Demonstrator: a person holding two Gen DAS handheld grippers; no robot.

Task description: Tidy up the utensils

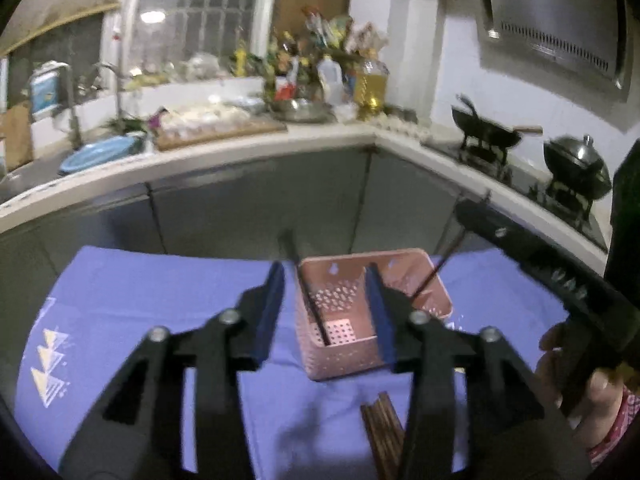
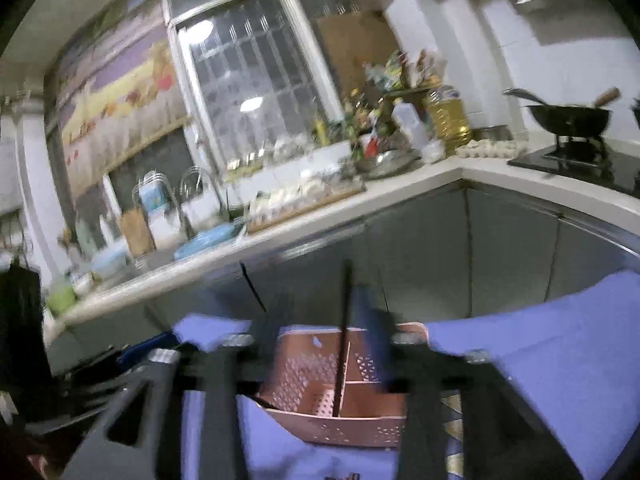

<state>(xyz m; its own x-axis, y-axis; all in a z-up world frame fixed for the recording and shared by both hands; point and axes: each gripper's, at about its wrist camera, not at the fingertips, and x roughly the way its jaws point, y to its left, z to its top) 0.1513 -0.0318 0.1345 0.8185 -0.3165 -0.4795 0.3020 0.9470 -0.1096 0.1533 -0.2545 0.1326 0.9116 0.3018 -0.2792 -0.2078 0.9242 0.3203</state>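
Holder: pink perforated utensil holder, divided into compartments, on a blue cloth.
Chopstick inside: dark chopstick leaning in the near-left compartment, tip up and away.
Loose chopsticks: brown bundle flat on the cloth, just before the holder, pointing toward it.
Left gripper: released, fingers apart, nothing between.
Right gripper: blurred, cannot tell; thin dark chopstick upright between its fingers, over the holder.
Room: bare cloth left of holder.
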